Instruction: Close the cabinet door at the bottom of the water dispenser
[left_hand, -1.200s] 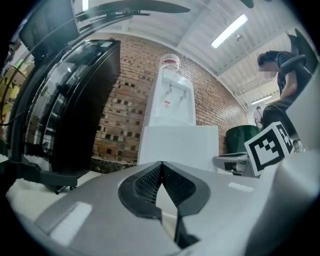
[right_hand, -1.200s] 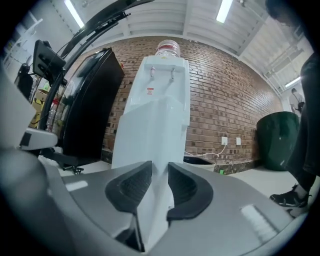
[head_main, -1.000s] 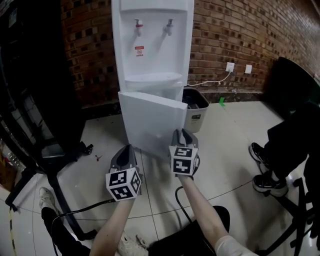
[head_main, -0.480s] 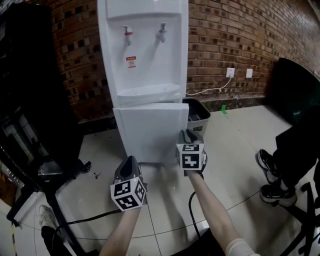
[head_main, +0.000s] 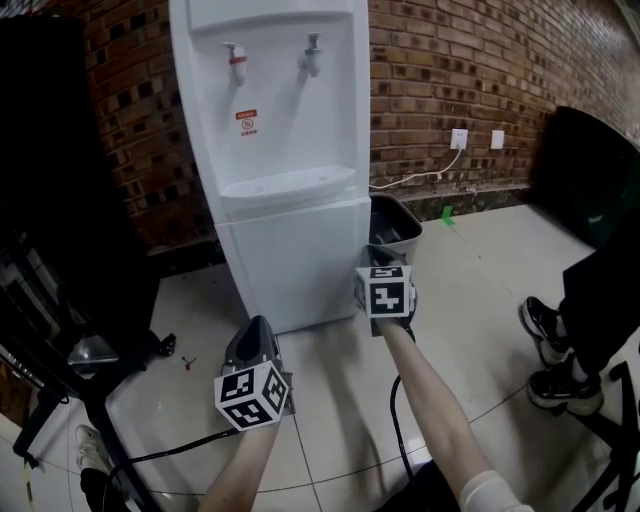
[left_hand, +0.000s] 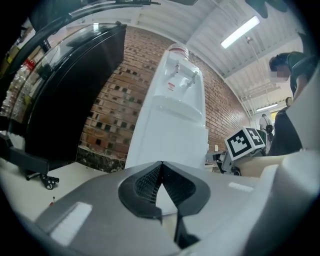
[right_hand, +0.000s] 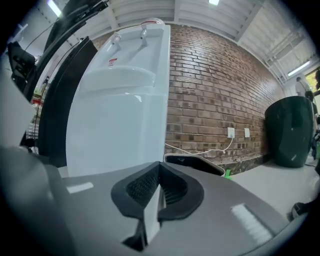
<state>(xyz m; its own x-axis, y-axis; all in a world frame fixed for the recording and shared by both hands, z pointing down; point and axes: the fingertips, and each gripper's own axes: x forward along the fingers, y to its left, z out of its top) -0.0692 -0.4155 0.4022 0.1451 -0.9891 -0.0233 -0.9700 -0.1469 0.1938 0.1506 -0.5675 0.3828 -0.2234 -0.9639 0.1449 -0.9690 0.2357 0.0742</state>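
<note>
The cabinet door sits flush in the water dispenser, just ahead and left of my right gripper, which like my left gripper is pressed together and empty, so the closing looks done.

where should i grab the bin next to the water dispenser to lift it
Probably by the front rim of the bin, coming from above with one finger inside and one outside. Its top is open and the rim looks thin, while the side toward the water dispenser stands close against it.
</note>
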